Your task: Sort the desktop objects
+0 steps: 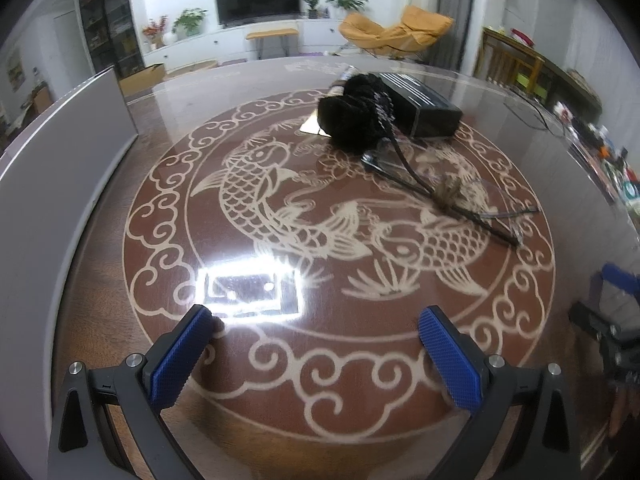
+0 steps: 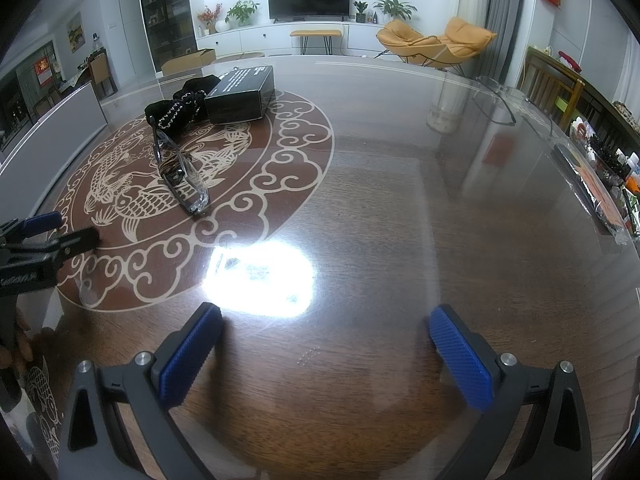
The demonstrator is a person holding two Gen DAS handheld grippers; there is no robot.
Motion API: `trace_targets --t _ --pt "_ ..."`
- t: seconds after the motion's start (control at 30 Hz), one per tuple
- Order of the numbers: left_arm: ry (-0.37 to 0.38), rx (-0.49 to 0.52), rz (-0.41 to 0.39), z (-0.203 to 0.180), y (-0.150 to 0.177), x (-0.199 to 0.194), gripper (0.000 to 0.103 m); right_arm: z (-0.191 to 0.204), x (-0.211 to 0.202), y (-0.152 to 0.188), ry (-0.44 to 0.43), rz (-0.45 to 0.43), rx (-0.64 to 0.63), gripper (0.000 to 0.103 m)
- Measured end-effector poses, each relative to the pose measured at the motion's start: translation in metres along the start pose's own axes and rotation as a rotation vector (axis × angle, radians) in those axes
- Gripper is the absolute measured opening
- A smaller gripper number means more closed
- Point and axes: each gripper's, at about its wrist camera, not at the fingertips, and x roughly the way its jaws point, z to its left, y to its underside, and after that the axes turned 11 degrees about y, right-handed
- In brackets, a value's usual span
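Observation:
A pair of clear-lens glasses (image 1: pixel 448 192) with dark temples lies on the fish-pattern mat, also in the right wrist view (image 2: pixel 180 172). Behind them lie a black fuzzy pouch (image 1: pixel 354 114) (image 2: pixel 180 106) and a black box (image 1: pixel 420 102) (image 2: pixel 242 94), touching each other. My left gripper (image 1: pixel 316 320) is open and empty, low over the near part of the mat, well short of the glasses. My right gripper (image 2: pixel 326 318) is open and empty over bare wood to the right of the mat. Each gripper shows at the other view's edge (image 1: pixel 616 312) (image 2: pixel 48 236).
The glass-topped wooden table (image 2: pixel 400 200) carries a grey upright panel (image 1: pixel 68 152) along its left edge. Packets and small bottles (image 2: pixel 600 176) crowd the right edge. A ceiling light glares on the glass just ahead of each gripper.

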Motion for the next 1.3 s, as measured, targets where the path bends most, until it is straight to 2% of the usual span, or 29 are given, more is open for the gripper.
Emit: trace_targets --t 0.37,1.3 --pt "0.031 0.049 0.021 0.003 0.02 -0.015 0.103 0.0 0.0 0.0 0.0 0.0 0.0 0.103" --pt "0.028 0.043 0.016 0.002 0.023 -0.019 0.103 0.0 0.0 0.0 0.0 0.0 0.0 0.103"
